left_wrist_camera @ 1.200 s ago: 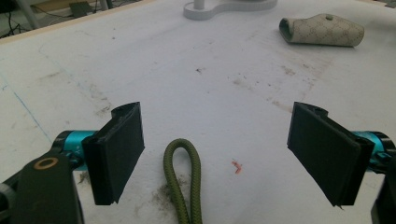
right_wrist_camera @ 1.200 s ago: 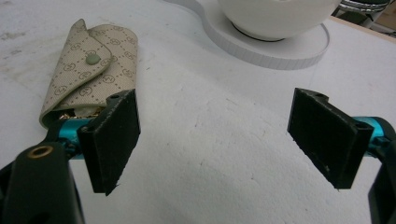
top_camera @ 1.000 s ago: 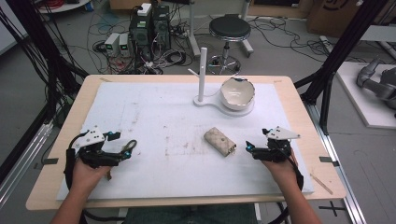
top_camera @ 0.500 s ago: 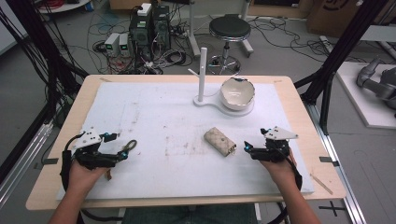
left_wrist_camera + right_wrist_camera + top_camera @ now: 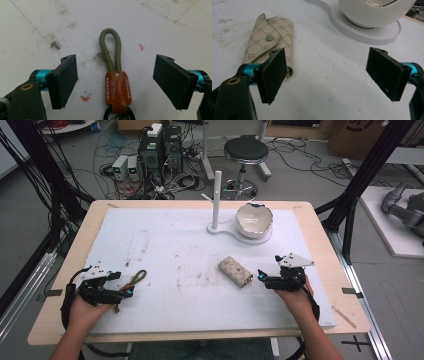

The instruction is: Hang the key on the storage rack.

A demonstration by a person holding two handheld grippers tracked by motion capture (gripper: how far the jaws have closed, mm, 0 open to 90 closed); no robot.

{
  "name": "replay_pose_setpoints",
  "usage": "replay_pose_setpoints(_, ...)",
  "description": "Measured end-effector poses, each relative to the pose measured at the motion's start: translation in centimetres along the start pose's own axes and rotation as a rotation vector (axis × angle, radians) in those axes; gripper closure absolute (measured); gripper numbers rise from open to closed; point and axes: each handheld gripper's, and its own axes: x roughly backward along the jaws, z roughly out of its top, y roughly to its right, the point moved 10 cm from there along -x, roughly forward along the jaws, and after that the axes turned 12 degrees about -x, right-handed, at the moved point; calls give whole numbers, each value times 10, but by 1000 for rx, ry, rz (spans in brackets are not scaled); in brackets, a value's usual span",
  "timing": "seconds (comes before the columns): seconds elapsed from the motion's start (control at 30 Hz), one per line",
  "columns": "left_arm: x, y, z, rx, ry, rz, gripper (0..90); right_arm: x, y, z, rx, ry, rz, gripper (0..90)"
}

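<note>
A mat [image 5: 165, 245] is laid over the desk [image 5: 345, 270]. Near the far edge, right of centre, a stand [image 5: 235, 231] is set on the mat, with a post [image 5: 216, 197] on its left end and a bowl [image 5: 254, 219] on its right end. A pouch [image 5: 235, 271] is placed nearer the front, just left of the right gripper [image 5: 261, 276]. A key strap [image 5: 134, 280] is laid at the front left, its loop pointing away, between the parted jaws of the left gripper [image 5: 129, 292], untouched. A stool [image 5: 245, 150] and boxes [image 5: 160, 145] are seen on the floor behind the desk.
</note>
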Motion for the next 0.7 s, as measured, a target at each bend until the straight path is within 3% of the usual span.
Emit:
replay_pose_setpoints(0.17,-4,-3,-10,21,-60,-9,244,0,0,0,5,0,3,174)
replay_pose_setpoints(0.27,-4,-4,-11,17,-67,-3,278,1,0,-1,4,-3,1,174)
replay_pose_setpoints(0.53,-5,-4,-11,-26,-111,39,335,3,0,-2,5,1,-2,174)
replay_pose_setpoints(0.7,-4,-1,-11,-27,-122,45,385,3,2,-2,6,1,-4,174)
